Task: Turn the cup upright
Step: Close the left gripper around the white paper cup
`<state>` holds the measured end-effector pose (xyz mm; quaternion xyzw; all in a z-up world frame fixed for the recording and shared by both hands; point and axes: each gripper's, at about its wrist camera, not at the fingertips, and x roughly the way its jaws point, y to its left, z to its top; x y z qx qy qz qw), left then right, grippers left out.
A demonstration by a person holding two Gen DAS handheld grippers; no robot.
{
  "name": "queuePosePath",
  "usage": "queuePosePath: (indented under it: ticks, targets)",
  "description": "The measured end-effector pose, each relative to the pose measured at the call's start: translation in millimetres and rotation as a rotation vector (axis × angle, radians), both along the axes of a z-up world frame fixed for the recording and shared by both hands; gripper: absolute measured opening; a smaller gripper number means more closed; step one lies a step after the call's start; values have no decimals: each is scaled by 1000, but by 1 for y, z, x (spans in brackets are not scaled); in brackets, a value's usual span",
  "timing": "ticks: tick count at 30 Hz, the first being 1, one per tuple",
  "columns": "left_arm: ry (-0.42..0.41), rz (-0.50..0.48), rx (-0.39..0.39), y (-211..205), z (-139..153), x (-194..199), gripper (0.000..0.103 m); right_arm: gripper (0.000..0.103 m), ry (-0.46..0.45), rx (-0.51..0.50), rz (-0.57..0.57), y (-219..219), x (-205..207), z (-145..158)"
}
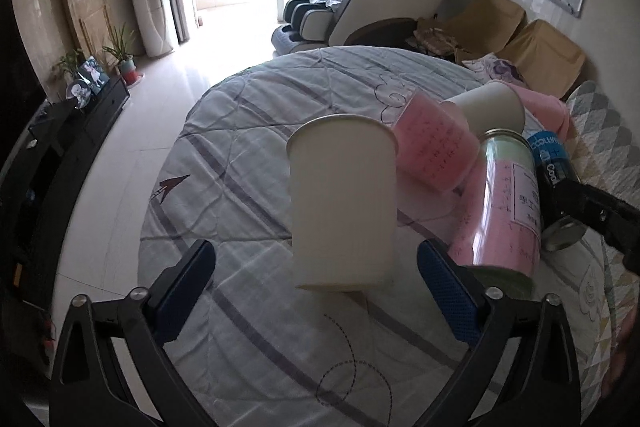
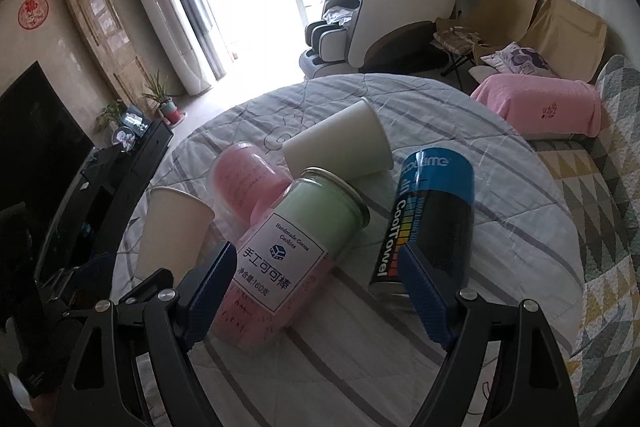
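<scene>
on the quilt-covered table, near and left of the clutter, the white paper cup stands upright between the released left claw; careless withdrawal could topple it, while the right claw gapes over the cookie jar.

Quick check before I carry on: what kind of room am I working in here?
Most likely a home living room: a massage chair by bright glass doors, a covered sofa, and a TV on a low stand. The cups sit on a quilt-covered round table.
</scene>
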<state>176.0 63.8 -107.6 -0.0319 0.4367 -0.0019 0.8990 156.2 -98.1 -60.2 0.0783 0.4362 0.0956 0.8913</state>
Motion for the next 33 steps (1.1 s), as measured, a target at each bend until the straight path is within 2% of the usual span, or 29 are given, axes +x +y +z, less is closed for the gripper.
queuePosePath:
  ticks: [1,5,7,12,18,28,33]
  targets:
    - [2,0,4,-1,-1,2,88,84,1,-2,0,0,1,-1]
    - [5,-13,6,-5,-4,6,76,84,7,-8,5,2,2,-5]
    - [-7,-15,9,-6,-3,5,57,84,8,-11,8,2,3,-6]
    - [-29,-1,52,-4,0,1,57,84,6,-15,9,4,1,-5]
    - [-49,5,46,4,8,-14,56,84,1,-33,11,7,-8,-3]
    - [-63,-12,76,-1,14,-67,56,84,10,-48,38,17,-33,-4]
    - [-79,-43,77,-7,21,-96,56,84,25,-20,66,21,-50,-4]
